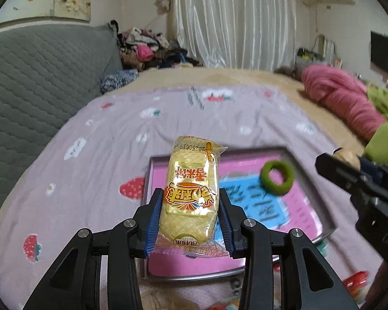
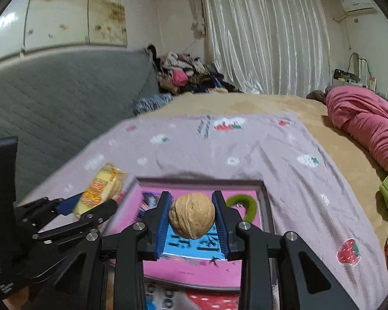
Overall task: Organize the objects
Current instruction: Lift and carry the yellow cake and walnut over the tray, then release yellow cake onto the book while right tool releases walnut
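Presently, a yellow snack packet [image 1: 190, 196] is clamped in the left gripper [image 1: 190, 222]; a walnut [image 2: 192, 215] is clamped in the right gripper [image 2: 192, 226]. Both are held above a pink-lined tray [image 1: 307, 178], where a green ring [image 1: 277, 177] is seen, on a strawberry-print blanket [image 1: 90, 160].

Glossy plastic snack wrapper [image 1: 191, 193], rough-shelled walnut [image 2: 192, 215], metal-rimmed tray [image 1: 307, 178]

A tan bed [image 2: 245, 103] carries a strawberry-print cloth [image 2: 284, 160], a pink tray [image 1: 315, 180] on it, and pink bedding [image 2: 362, 113].
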{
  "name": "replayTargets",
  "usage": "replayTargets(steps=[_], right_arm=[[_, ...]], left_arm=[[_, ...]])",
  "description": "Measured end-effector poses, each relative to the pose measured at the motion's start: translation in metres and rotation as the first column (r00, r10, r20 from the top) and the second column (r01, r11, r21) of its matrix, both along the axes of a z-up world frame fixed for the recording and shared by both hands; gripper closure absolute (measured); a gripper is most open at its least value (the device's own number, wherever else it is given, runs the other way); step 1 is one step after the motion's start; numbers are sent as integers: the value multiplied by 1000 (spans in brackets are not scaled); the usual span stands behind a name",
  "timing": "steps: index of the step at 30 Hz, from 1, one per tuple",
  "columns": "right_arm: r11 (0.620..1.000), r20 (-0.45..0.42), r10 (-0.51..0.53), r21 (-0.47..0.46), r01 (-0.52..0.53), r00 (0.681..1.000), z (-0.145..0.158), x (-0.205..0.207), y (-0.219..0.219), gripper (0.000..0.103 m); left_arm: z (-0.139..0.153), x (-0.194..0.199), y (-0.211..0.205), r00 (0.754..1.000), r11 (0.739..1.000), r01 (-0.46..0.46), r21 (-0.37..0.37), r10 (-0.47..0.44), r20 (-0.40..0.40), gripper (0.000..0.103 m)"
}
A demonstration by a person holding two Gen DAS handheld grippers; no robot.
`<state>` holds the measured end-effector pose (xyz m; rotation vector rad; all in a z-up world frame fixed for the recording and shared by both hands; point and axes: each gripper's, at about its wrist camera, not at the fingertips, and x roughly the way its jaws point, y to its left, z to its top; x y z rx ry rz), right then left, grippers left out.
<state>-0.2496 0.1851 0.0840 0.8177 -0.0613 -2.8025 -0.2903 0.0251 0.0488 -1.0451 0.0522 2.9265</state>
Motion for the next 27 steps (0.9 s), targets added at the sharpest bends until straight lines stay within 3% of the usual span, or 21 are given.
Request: replayTargets(steps=[9,12,16,27], right_arm=[[994,66,-51,97,44,997,-36,-37,8,70],[994,134,-69,94,57,989,-53,-50,13,70],[990,214,-96,120,72,972,-73,-62,16,70],[986,308,-109,152,64,945,-100,-74,15,70]], left_arm=[[-53,-36,-8,990,999,36,22,-39,138,61],[-63,-39,-7,984,999,43,29,-47,173,61],[-70,-39,-1,979,999,48,4,-48,199,61],[-90,-46,0,962,999,45,1,-43,269,61]])
